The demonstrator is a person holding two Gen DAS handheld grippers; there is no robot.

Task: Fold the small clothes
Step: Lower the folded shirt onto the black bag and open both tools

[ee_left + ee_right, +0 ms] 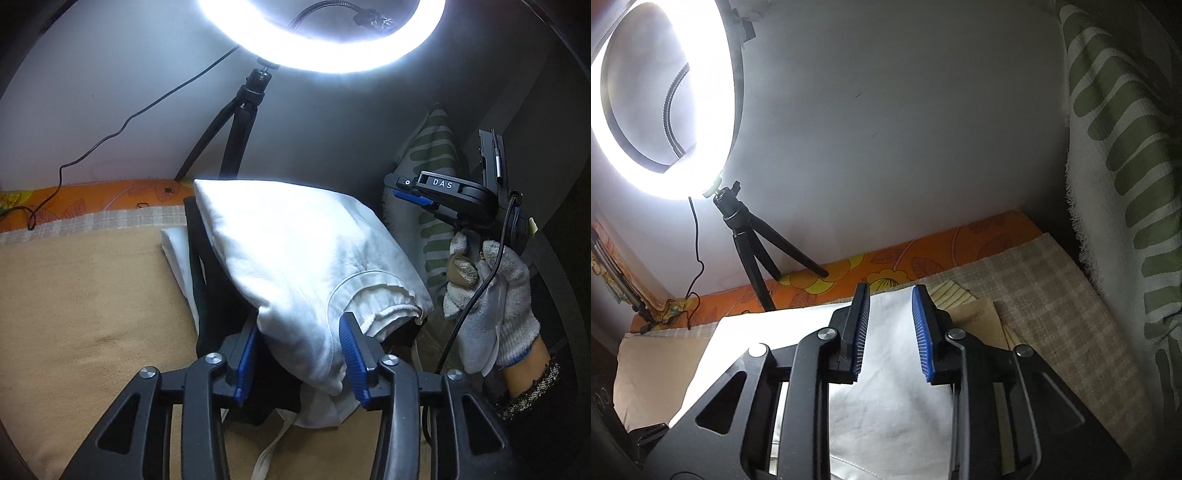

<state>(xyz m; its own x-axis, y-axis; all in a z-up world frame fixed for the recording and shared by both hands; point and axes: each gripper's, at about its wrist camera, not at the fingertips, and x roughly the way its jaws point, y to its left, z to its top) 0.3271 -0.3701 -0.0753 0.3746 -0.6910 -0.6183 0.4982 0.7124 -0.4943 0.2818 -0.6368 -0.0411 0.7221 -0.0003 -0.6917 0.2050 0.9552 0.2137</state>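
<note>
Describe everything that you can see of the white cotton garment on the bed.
The white cotton garment is a soft, creased knit piece with a ribbed round neckline. It lies folded in a raised bundle over dark clothing on the tan bed cover. The left gripper has open jaws on either side of its near end; no pad clearly presses it.

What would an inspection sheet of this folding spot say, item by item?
Surface: tan cloth over a checked blanket.
Job's things: white cotton garment, bunched over a dark garment.
Clutter: green-striped white towel hanging at the right.
Grippers: left tool open, white garment between its blue pads, not pinched; right tool open above the garment, held by a gloved hand.
Cables: black cable trailing from the ring light.
Surroundings: plain grey wall, black tripod.
</note>
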